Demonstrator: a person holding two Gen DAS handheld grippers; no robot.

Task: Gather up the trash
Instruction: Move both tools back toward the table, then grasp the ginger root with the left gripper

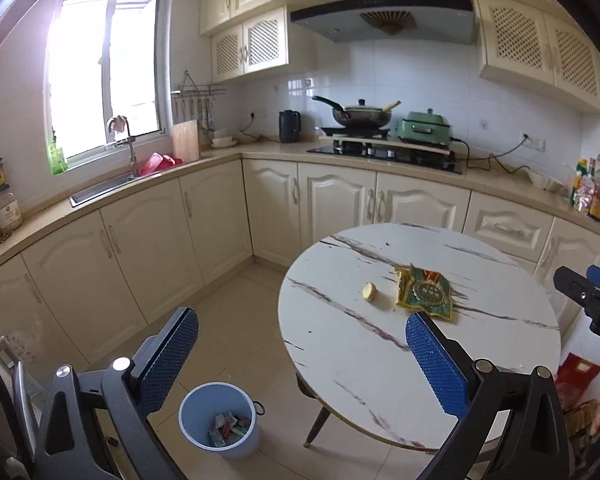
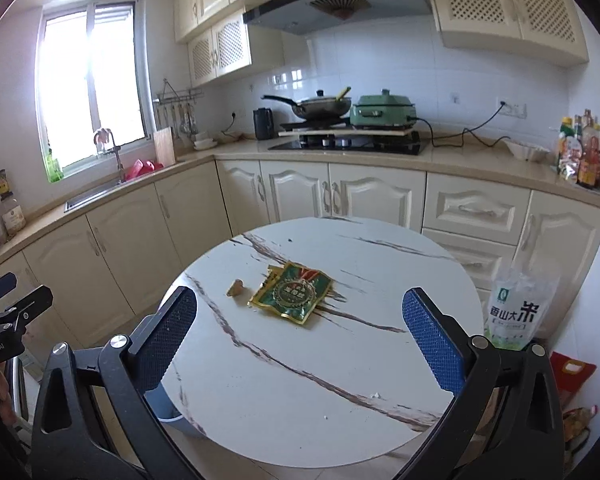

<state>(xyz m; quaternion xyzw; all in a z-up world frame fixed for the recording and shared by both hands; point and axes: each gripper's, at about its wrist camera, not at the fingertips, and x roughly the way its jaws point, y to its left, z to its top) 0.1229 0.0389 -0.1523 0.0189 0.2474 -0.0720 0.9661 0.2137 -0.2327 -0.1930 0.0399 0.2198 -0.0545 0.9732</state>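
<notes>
Right wrist view: right gripper (image 2: 300,320) spread wide and empty above the near half of the round marble table (image 2: 260,408), green-and-gold snack wrapper (image 2: 293,293) flat near the middle, small ginger-like scrap (image 2: 233,287) just beside it on the left. Left wrist view: left gripper (image 1: 300,344) also wide and empty, off the table's left edge, blue bin (image 1: 220,420) on the floor below, already holding scraps. Best taken with the right: approach low over the wrapper, straddle a raised crinkled edge rather than the flat middle, pinch firmly, lift clear, carry over the rim to the bin. Likely risk: thin foil sliding under the pads.
</notes>
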